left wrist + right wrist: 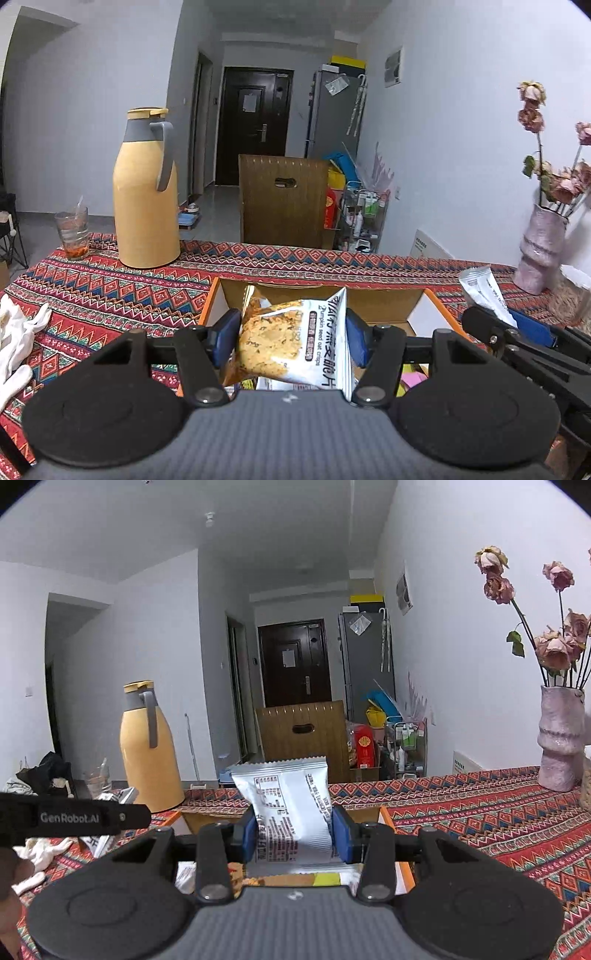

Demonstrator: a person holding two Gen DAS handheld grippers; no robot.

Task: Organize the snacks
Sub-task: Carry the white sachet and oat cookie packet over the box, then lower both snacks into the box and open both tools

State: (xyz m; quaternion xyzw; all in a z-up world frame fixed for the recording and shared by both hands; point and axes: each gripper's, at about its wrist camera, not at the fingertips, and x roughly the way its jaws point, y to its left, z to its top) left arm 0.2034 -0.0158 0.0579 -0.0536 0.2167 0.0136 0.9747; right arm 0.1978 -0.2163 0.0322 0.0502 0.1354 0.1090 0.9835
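Observation:
My left gripper (291,338) is shut on a pumpkin seed oat crisp packet (295,343) and holds it over an open cardboard box (373,301) with orange edges. My right gripper (293,832) is shut on a silver snack packet (288,801), back side facing me, above the same box (386,818). More snack packets (295,878) lie in the box below. The right gripper and its packet (484,291) also show at the right of the left wrist view. The left gripper's arm (74,818) shows at the left of the right wrist view.
A yellow thermos (146,192) and a glass (72,232) stand at the far left of the patterned tablecloth (110,295). A pink vase with dried roses (559,734) stands far right. White gloves (14,343) lie at the left. A wooden chair (282,199) stands behind the table.

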